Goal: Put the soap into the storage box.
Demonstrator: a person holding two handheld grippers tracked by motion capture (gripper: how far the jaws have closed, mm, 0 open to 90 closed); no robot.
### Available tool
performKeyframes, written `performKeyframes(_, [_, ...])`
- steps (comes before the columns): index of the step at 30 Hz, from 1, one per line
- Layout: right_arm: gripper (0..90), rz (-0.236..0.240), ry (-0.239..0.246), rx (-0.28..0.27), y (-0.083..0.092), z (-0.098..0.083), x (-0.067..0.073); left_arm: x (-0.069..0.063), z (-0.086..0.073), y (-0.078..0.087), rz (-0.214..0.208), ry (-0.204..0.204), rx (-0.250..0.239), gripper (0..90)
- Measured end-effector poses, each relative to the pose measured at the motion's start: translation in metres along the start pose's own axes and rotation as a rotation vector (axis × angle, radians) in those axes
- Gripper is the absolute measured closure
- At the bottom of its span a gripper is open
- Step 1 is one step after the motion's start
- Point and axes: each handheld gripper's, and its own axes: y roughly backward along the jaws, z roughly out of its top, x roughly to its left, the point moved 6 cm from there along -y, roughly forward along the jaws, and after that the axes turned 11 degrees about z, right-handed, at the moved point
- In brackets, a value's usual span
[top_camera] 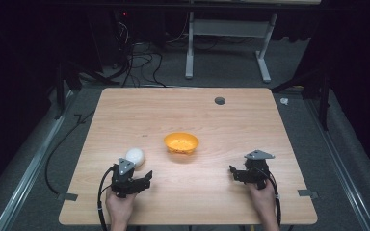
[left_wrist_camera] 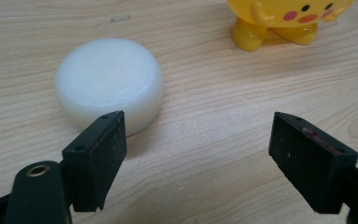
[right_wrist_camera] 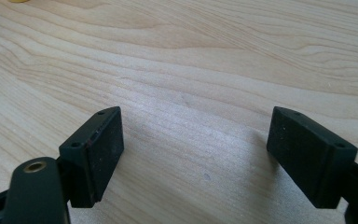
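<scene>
On the worktop [top_camera: 197,192], left gripper [top_camera: 136,179] and right gripper [top_camera: 244,173] rest with jaws apart, a white puck [left_wrist_camera: 108,86] just beyond the left, near an orange bowl [top_camera: 181,142].

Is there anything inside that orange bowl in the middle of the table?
The orange bowl looks empty from the high view: just its orange inner floor shows. The near rim hides a sliver of the inside.

Left gripper [top_camera: 136,179]: jaws apart, white puck [left_wrist_camera: 108,91] just beyond at 11 o'clock, yellow bowl [top_camera: 181,142] farther at 1 o'clock. Right gripper [top_camera: 243,174]: jaws apart, bare tabletop [right_wrist_camera: 205,70] ahead. Open wood between grippers.
</scene>
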Motion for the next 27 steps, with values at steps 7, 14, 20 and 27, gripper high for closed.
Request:
performKeyframes(7, [19.5, 0.000, 0.000, 0.000, 0.000, 0.000, 0.000, 0.016, 0.006, -0.002, 0.035, 0.020, 0.015, 17.5])
performKeyframes(14, [19.5, 0.000, 0.000, 0.000, 0.000, 0.000, 0.000, 0.026, 0.013, -0.009, 0.063, 0.021, 0.027, 16.1])
performKeyframes(20, [19.5, 0.000, 0.000, 0.000, 0.000, 0.000, 0.000, 0.032, 0.016, -0.020, 0.094, 0.024, 0.042, 15.3])
performKeyframes(27, [19.5, 0.000, 0.000, 0.000, 0.000, 0.000, 0.000, 0.036, 0.019, -0.031, 0.106, 0.022, 0.060, 15.0])
